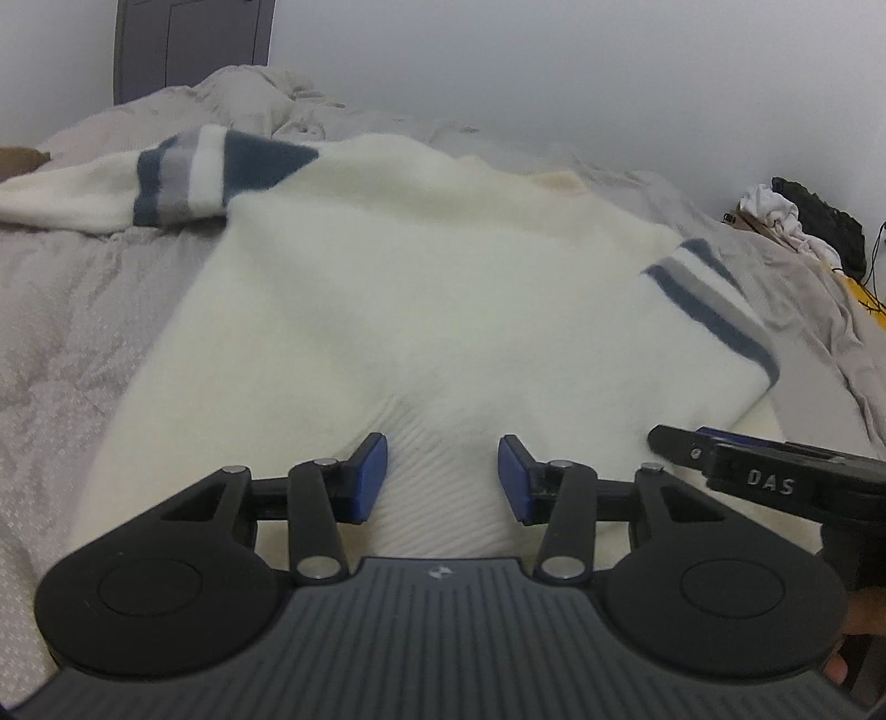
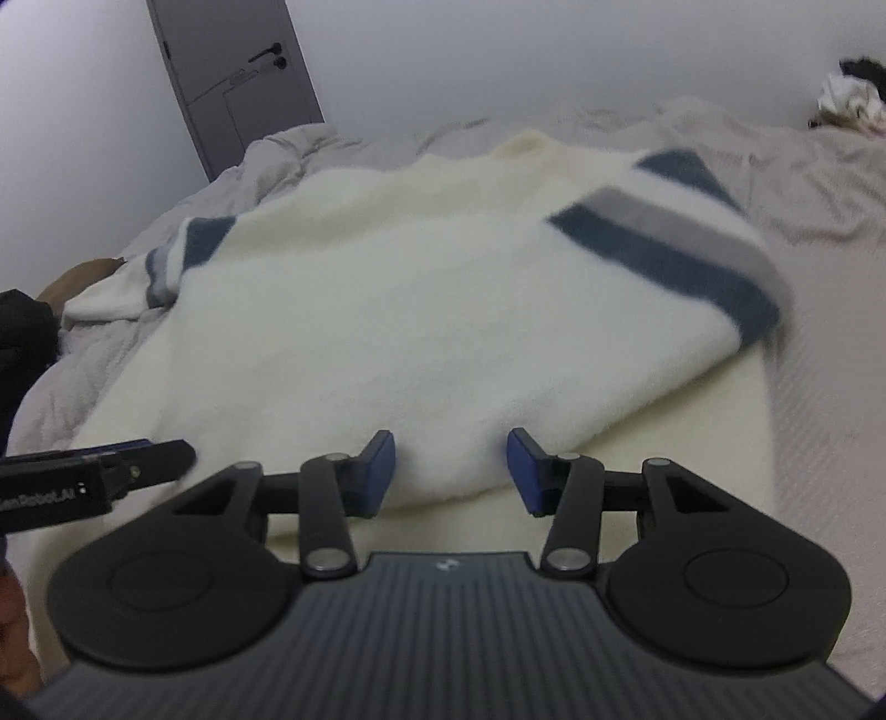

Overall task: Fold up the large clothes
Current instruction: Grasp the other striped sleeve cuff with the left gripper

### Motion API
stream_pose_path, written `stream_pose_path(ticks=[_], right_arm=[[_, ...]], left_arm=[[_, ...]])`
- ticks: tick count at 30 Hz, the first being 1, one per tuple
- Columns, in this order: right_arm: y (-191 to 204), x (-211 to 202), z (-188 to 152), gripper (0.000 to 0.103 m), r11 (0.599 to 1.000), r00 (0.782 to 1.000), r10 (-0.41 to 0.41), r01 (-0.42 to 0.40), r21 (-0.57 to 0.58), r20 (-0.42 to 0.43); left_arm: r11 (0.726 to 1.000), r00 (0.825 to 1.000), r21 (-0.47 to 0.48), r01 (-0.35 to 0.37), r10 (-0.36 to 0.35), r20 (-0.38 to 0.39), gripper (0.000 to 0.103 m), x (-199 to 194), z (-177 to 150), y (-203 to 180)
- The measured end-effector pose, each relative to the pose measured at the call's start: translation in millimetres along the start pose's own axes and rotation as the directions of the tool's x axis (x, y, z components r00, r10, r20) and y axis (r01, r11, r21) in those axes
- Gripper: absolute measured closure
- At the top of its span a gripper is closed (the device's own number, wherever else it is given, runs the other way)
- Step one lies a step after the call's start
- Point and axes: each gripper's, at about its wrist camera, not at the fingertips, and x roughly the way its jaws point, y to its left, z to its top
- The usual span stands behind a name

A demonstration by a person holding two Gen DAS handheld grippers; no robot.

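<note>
A cream knit sweater (image 1: 421, 277) lies flat on the bed with its ribbed hem (image 1: 443, 504) towards me. One sleeve with blue, grey and white stripes (image 1: 183, 171) stretches out to the left. The other striped sleeve (image 1: 714, 310) is folded in over the body. My left gripper (image 1: 443, 476) is open, its blue pads standing on either side of the hem. My right gripper (image 2: 451, 471) is open too, with the edge of the folded sleeve part of the sweater (image 2: 421, 310) between its pads. Each gripper shows at the edge of the other's view.
The sweater rests on a beige quilted bed cover (image 1: 72, 332). A crumpled duvet (image 1: 266, 94) is heaped at the far end below a grey door (image 1: 188, 44). White and black clothes (image 1: 803, 221) are piled at the far right by the wall.
</note>
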Motion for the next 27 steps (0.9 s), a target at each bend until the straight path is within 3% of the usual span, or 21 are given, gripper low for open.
stream_pose_path(ticks=[5, 8, 16, 23, 27], right_arm=[[-6, -1, -1, 0.056, 0.999, 1.000, 0.015, -0.015, 0.030, -0.007], [-11, -4, -1, 0.057, 0.998, 1.000, 0.023, -0.023, 0.062, -0.008], [-10, -5, 0, 0.056, 0.999, 1.000, 0.012, -0.011, 0.046, -0.015], [-7, 0, 4, 0.054, 1.000, 1.000, 0.001, 0.000, 0.025, -0.010], [-7, 4, 8, 0.054, 0.999, 1.000, 0.002, -0.002, 0.038, -0.009]], left_arm=[[0.998, 0.999, -0.063, 0.029, -0.026, 0.046, 0.049, -14, 6, 10], [0.990, 0.996, -0.138, 0.033, -0.020, 0.092, 0.043, -23, 20, 24], [0.949, 0.981, -0.313, -0.041, 0.098, 0.166, 0.040, 1, 88, 90], [0.876, 0.960, -0.460, -0.148, 0.238, 0.144, 0.040, 37, 115, 174], [0.778, 0.949, -0.609, -0.154, 0.288, 0.128, 0.040, 48, 114, 235]])
